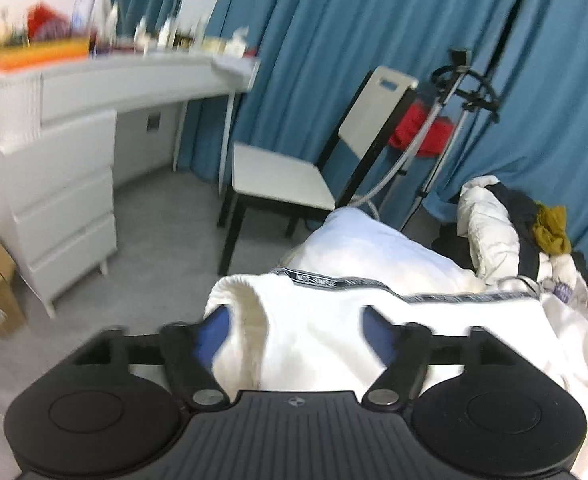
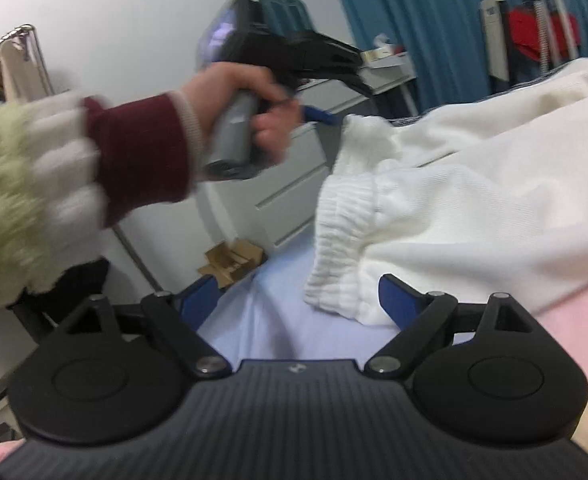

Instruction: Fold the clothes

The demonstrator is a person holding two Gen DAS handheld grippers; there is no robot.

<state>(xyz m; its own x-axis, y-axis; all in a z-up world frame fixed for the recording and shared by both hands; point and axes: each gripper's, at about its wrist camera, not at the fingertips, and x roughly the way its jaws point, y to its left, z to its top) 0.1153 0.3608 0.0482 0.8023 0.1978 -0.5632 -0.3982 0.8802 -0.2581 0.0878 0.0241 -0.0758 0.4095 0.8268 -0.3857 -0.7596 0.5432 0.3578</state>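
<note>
Jaws on my left gripper stand wide apart, with a bunched fold of the white garment lying between the blue pads, not pinched. My right gripper is spread too; the garment's ribbed cuff hangs between its fingers above the pale blue sheet. In the right wrist view I see the left hand gripping its tool's handle beside the garment's edge. The garment's grey lettered band crosses the cloth ahead. Beyond stand a chair, white drawers and blue curtains.
</note>
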